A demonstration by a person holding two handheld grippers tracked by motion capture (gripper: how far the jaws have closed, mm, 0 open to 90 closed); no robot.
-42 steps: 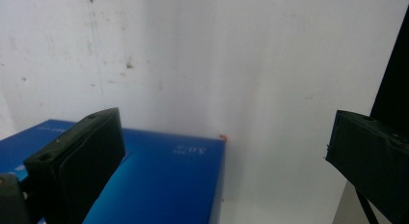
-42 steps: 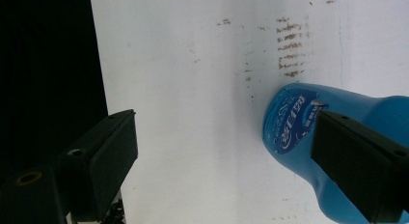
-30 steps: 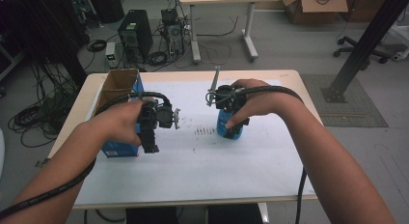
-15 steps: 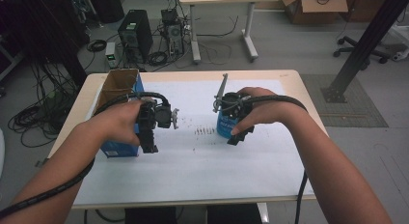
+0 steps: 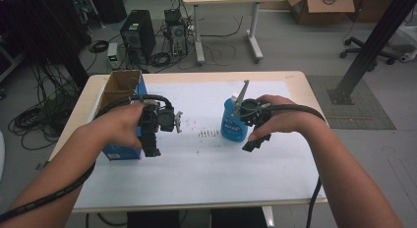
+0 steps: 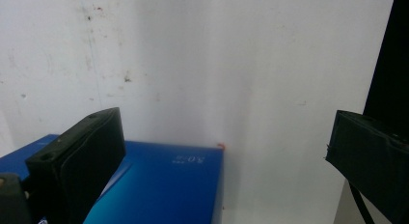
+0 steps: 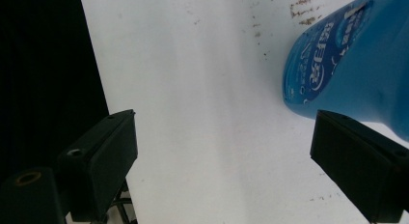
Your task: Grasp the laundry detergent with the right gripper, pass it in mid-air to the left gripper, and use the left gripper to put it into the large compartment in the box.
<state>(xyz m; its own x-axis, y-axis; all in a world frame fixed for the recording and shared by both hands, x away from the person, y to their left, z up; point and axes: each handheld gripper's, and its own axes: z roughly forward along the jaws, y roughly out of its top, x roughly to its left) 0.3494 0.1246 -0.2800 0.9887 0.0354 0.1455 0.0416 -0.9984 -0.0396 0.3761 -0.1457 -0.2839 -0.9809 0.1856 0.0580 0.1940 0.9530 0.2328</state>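
Your right claw (image 7: 222, 151) hangs open beside the blue bottle (image 5: 232, 121); left claw (image 6: 222, 151) open too. Next, straddle the bottle and squeeze.

A blue bottle (image 5: 233, 122) is seen standing on the white sheet (image 5: 206, 164), with the right gripper (image 5: 255, 142) just beside it.

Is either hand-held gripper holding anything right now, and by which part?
Nothing is held. The right hand-held gripper is open beside the blue bottle; the left is open by the blue box.
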